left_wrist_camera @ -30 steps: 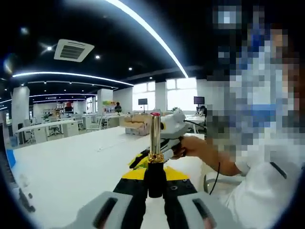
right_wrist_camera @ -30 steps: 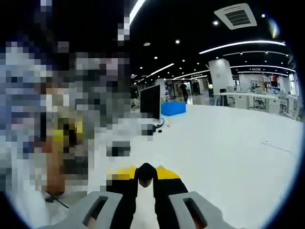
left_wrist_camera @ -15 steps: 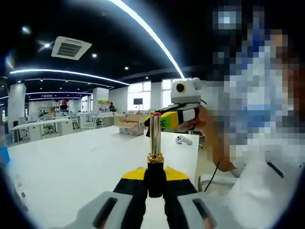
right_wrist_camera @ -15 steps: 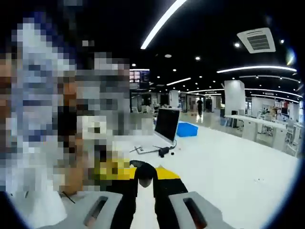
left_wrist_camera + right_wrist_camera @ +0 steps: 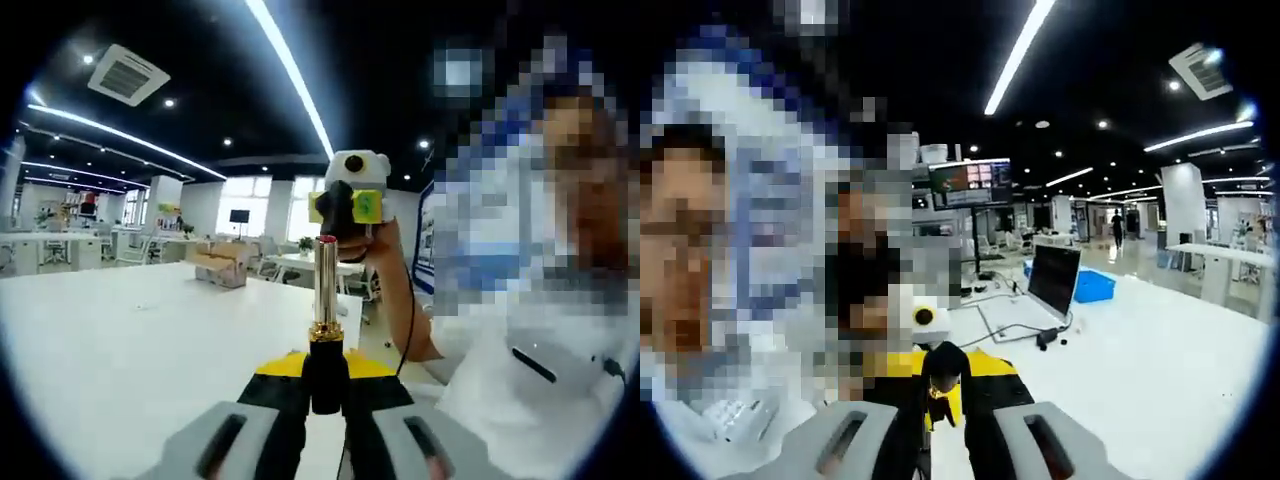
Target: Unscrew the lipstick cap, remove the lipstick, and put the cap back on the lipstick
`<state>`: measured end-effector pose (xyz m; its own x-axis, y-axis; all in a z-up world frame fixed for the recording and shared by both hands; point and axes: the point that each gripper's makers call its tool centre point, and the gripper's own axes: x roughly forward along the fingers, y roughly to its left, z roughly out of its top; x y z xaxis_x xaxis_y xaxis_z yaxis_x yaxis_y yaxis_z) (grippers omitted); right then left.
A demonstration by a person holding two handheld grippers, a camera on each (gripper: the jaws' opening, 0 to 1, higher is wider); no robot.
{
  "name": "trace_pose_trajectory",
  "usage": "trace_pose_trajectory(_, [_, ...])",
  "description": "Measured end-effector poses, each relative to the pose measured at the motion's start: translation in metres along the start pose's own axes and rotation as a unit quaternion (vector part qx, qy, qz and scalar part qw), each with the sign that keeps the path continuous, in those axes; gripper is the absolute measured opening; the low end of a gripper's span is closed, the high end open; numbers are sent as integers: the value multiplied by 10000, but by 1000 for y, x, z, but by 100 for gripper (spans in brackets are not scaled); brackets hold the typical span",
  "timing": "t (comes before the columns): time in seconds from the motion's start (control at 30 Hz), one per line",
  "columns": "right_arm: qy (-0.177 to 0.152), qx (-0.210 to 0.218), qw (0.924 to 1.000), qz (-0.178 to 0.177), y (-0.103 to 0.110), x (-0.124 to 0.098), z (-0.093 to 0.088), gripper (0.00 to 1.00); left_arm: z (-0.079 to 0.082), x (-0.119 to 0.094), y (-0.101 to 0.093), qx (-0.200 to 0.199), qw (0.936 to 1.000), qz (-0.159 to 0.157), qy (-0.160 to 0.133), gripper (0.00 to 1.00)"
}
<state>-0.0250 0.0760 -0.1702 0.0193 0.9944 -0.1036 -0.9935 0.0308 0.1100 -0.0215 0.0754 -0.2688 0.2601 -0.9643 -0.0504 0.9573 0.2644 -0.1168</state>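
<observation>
Black and yellow jaws of the left gripper [image 5: 325, 385] are closed on the black base of the lipstick [image 5: 325, 300], which stands upright between them in the left gripper view. Above the base there is a small gold collar, then the long gold tube, and at the very top a little red tip is visible. No cap is on this tube.

Just behind the lipstick top, in the same view, the right gripper [image 5: 343, 205] is held up in the air by a hand [image 5: 375, 245]. Its yellow jaw ends hold a dark rounded piece between them; it seems to be the lipstick cap [image 5: 337, 203], but I cannot tell this surely. It is near the red tip and a little higher, not touching it.

In the right gripper view the jaws of the right gripper [image 5: 945, 372] are closed on the same dark cap [image 5: 945, 362].

Below and behind lies a wide white table [image 5: 120, 340]. Far across this table, in the right gripper view, there is an open laptop [image 5: 1052, 285] with cables and a blue box [image 5: 1095, 285] beside it.
</observation>
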Motion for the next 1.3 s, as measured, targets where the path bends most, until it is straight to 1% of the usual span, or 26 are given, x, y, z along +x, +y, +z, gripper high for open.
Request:
trace_pose_trajectory(0.03, [1, 18, 10000, -2, 0, 1, 0, 12, 0, 1, 0, 12, 10000, 17, 7, 13])
trace_pose_trajectory(0.17, [14, 150, 9998, -140, 0, 8, 1, 12, -4, 6, 4, 184, 9993, 280, 177, 13])
trace_pose_trajectory(0.27, [18, 218, 9997, -143, 0, 11, 2, 12, -6, 9, 3, 301, 9986, 361, 254, 13])
trace_pose_trajectory(0.37, [100, 273, 9994, -201, -1, 14, -2, 12, -5, 10, 3, 388, 9979, 424, 306, 13])
trace_pose_trajectory(0.43, [162, 321, 9992, -166, 2, 15, -6, 12, -5, 9, 4, 451, 9972, 492, 337, 13])
trace_pose_trajectory(0.67, [200, 440, 9986, -200, -1, 13, -8, 12, -3, 6, 11, 632, 9943, 769, 390, 13])
trace_pose_trajectory(0.73, [226, 460, 9984, -231, -2, 15, -12, 12, -2, 6, 13, 729, 9925, 877, 438, 13])
trace_pose_trajectory(0.87, [336, 439, 9980, -295, -3, 20, -19, 12, -5, 7, 20, 995, 9861, 1177, 614, 13])
trace_pose_trajectory(0.97, [440, 411, 9976, -350, -5, 22, -24, 12, -8, 8, 22, 1100, 9826, 1306, 724, 13])
trace_pose_trajectory(1.17, [713, 157, 9953, -641, -10, 26, -37, 12, -13, 10, 28, 1130, 9798, 1426, 836, 13])
trace_pose_trajectory(1.2, [828, 60, 9938, -735, -12, 27, -41, 12, -14, 11, 28, 1157, 9790, 1441, 856, 13])
trace_pose_trajectory(1.3, [948, -91, 9915, -886, -15, 31, -49, 12, -16, 11, 31, 1183, 9769, 1531, 905, 13])
